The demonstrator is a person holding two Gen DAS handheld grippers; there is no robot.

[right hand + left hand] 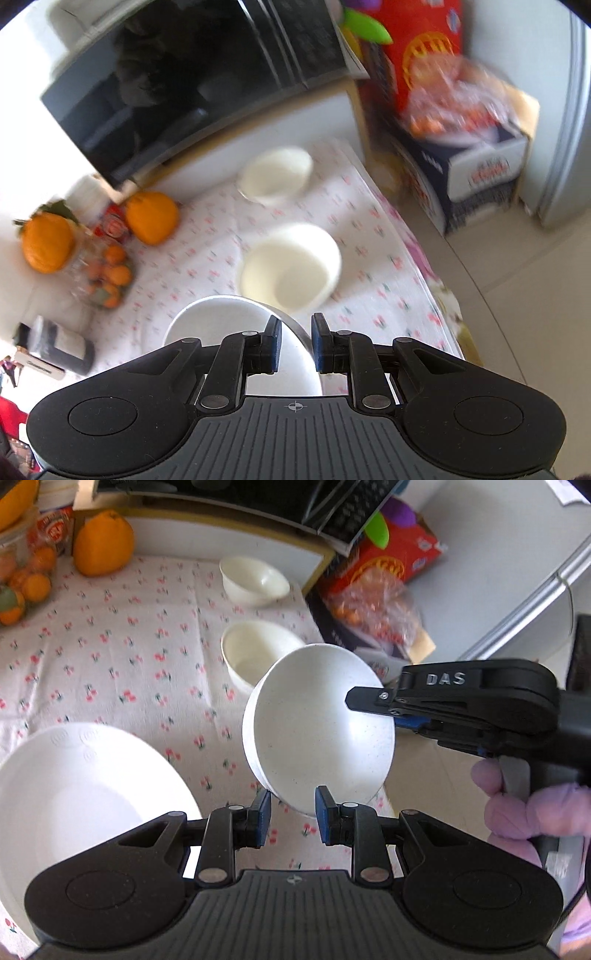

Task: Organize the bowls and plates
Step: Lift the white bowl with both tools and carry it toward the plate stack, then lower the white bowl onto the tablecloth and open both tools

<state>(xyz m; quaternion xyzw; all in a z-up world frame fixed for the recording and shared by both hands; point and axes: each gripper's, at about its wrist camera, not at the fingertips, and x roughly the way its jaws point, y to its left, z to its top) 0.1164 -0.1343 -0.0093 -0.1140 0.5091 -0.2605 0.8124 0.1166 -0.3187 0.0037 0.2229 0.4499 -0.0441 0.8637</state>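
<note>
My right gripper (296, 341) is shut on the rim of a white bowl (236, 325). In the left wrist view that gripper (373, 705) holds the same bowl (317, 731) tilted in the air above the table's right edge. My left gripper (291, 818) is open and empty just below the bowl. A large white plate (81, 794) lies at the lower left. Two cream bowls stand on the cloth: a near one (258, 657) (291, 266) and a far one (255, 579) (277, 177).
The table has a white cherry-print cloth (110, 657). A large orange (103, 542) and a glass bowl of small fruit (18, 590) stand at the back left. A black appliance (184, 85) is behind. Boxes and a bag of fruit (373, 598) stand off the table's right edge.
</note>
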